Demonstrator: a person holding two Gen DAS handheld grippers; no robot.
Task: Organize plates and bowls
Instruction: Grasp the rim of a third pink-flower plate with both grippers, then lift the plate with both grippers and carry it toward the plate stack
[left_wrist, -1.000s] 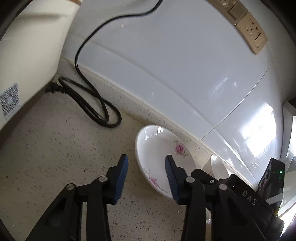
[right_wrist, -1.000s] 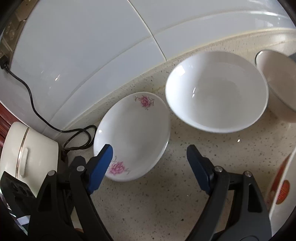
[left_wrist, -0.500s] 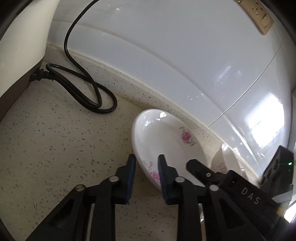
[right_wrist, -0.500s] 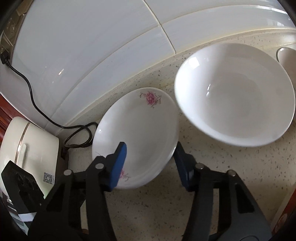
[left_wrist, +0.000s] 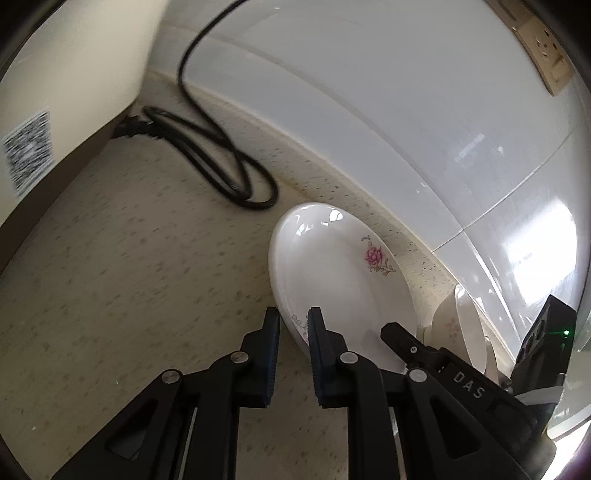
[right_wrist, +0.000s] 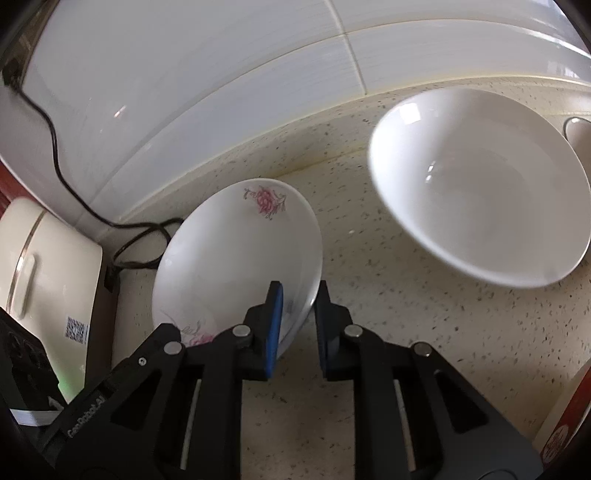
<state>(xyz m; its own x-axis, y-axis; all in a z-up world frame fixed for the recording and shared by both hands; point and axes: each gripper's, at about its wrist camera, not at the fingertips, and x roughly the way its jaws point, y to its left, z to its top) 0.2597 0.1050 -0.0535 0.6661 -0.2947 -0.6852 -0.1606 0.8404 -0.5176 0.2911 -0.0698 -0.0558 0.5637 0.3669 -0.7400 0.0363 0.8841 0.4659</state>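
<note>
Between both closed tongs, left (left_wrist: 292, 320) and right (right_wrist: 298, 293), opposite rims of the flowered plate (right_wrist: 236, 254).

Each black plastic two-finger left gripper (left_wrist: 292, 326) and right gripper (right_wrist: 298, 302) carries blue pads on angular, open-framed arms joined by round silver screws. White lettering reads "DAS" at the lower right of the left view, and "GenRobot.AI" at the lower left of the right view.

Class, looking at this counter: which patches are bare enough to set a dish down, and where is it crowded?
Bare speckled counter lies between the coiled black cord and the floral plate, and in front of the white bowl. Crowded: the backsplash edge, where plate and bowl sit near each other.
</note>
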